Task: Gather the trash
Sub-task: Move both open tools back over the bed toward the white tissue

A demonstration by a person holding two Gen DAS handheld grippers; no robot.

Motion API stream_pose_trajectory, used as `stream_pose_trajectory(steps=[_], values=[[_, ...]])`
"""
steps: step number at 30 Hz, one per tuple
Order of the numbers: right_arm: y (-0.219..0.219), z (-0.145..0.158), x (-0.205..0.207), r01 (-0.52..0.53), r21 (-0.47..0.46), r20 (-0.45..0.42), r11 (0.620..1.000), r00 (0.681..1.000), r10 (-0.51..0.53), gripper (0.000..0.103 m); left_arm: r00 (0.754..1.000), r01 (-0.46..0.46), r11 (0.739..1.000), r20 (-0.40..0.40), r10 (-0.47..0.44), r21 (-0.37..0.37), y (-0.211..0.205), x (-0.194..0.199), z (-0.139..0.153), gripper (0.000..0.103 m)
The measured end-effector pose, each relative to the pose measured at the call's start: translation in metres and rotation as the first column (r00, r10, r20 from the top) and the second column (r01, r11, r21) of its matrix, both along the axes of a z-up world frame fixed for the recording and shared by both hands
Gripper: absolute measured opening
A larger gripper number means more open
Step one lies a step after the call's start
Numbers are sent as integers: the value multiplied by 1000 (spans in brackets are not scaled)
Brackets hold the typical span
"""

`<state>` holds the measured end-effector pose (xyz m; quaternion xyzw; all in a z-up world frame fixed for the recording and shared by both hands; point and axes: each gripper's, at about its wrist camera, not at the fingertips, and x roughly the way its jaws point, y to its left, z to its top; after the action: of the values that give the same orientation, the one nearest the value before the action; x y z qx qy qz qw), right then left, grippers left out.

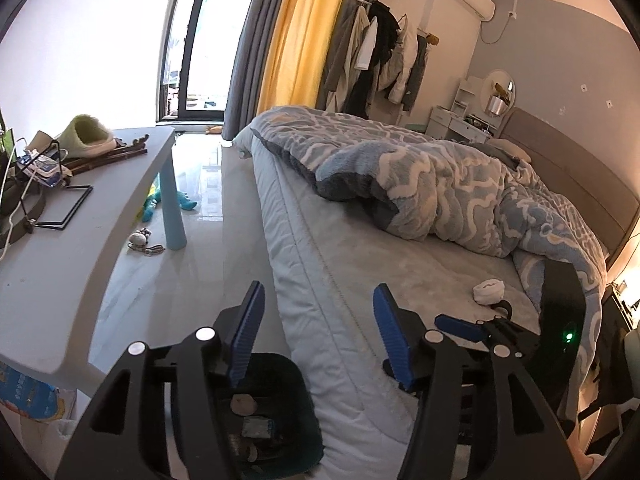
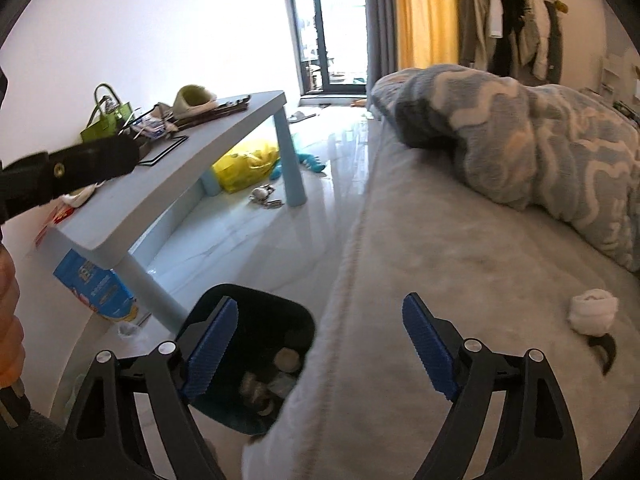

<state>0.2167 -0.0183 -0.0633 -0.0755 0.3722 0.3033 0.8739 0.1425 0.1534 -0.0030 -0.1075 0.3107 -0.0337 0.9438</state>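
left tongs (image 1: 316, 334): blue pads apart, nothing between them; they sit over the gap between bin and bed edge
right tongs (image 2: 320, 350): pads spread wide, empty; left pad over the bin mouth, right pad over the mattress
bin (image 2: 298, 310): dark, on the floor, tight against the bed side; several bits of rubbish lie at the bottom (image 2: 286, 360)
bed (image 2: 460, 280): grey mattress top, its edge overlaps part of the bin opening in the right wrist view
trash on bed (image 2: 592, 312): white crumpled wad lying on the mattress, off to the right of both tongs, not touched; a small dark curved piece (image 2: 606, 354) just beside it
blanket (image 1: 460, 184): blue and white, bunched up, beyond the wad
worktop (image 2: 192, 172): pale blue, left of the bin; carries a green handbag (image 2: 106, 122), a slipper (image 2: 194, 100), a black wire frame, cables
under worktop: blue packet (image 2: 96, 286), yellow bag (image 2: 248, 164), teal toy (image 2: 308, 162)
floor (image 2: 320, 208): glossy, keys-like clutter (image 2: 266, 196) near the worktop leg
far: balcony door, yellow curtain (image 1: 300, 32), clothes on a rack
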Motion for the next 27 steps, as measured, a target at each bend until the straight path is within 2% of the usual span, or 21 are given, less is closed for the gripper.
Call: stream_pose_trajectory(steps=[8,14,27], values=[[-44,1,17,56,-11,9,998,998,-55,83,1000,27,1000,-6,-27,-12,-31,19,-2,69],[-77,3,30,93,-15,16,996,996,-92,83,999,47,999,-12,-47,-15,-55,37,-6,71],[-147,-1,61,148,-28,13,989,989,-148,74,993,109,994,-41,-109,-18,-115,78,-21,73]])
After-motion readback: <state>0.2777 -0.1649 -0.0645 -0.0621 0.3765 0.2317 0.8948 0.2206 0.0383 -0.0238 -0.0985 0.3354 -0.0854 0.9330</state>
